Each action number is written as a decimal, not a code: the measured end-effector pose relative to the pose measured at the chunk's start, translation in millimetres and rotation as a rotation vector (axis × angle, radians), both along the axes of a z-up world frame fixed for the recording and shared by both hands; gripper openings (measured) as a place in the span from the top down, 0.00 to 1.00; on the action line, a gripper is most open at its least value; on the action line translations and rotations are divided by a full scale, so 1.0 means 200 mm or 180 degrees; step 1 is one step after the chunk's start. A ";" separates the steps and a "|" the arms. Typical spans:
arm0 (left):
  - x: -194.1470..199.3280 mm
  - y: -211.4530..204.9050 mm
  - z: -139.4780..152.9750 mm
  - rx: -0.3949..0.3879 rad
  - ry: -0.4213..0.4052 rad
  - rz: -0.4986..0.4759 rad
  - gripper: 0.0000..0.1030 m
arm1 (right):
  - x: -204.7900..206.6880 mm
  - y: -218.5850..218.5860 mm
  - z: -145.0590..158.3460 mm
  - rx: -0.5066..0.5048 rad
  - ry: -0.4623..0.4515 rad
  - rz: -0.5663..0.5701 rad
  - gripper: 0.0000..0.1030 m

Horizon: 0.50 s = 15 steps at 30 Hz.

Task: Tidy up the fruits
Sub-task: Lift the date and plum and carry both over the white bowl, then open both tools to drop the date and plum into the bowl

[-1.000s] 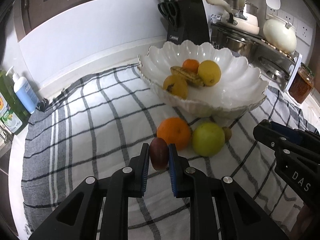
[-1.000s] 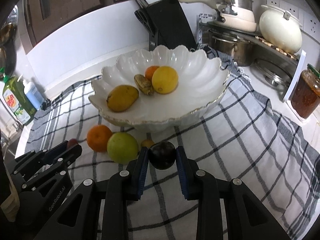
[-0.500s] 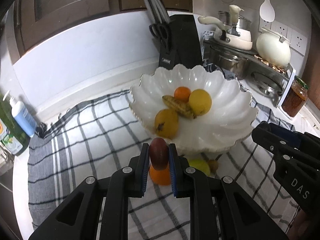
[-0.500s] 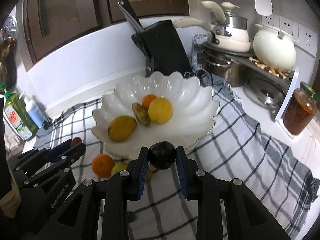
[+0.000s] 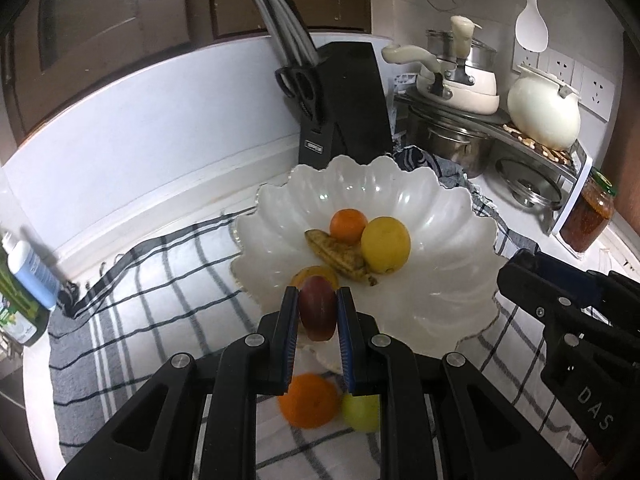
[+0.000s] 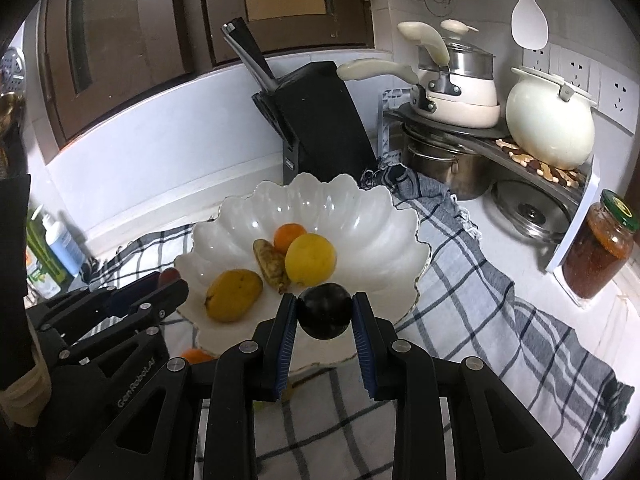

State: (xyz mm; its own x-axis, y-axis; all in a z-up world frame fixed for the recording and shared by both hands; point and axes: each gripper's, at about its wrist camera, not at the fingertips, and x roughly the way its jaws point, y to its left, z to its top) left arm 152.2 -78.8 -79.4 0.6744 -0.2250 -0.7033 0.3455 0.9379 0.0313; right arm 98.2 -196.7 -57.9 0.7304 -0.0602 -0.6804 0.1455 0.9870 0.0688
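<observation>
Step in hand: transfer of two fruits to the white scalloped bowl (image 6: 404, 236), both in the carry phase.

Left gripper (image 5: 318, 314): clamped on a reddish plum (image 5: 317, 312), held upright between the blue pads, clear of the cloth and poised at the near rim of the bowl.

Right gripper (image 6: 324, 316): clamped on a dark plum (image 6: 325, 311), likewise lifted, positioned over the near rim.

Bowl contents: small orange (image 6: 289, 235), yellow citrus (image 6: 310, 259), spotted banana (image 6: 271, 265), yellow mango (image 6: 233, 295). Centre and left of the basin occupied; right side bare.

Outstanding on the checked cloth (image 5: 160, 312) covering the desk, in front of the bowl: large orange (image 5: 309, 400) and green fruit (image 5: 362, 412), touching or nearly so.

Next move, as judged: advance both grippers past the rim, lower each plum near the basin floor, release low to prevent rolling. Bare right side suits the dark plum; the reddish plum needs a gap beside the mango. Grippers close together; collision risk noted.
</observation>
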 end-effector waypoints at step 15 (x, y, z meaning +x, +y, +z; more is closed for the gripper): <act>0.14 -0.11 -0.14 0.0079 0.0201 0.0008 0.80 | 0.15 -0.12 -0.14 -0.0002 0.0201 0.0036 0.71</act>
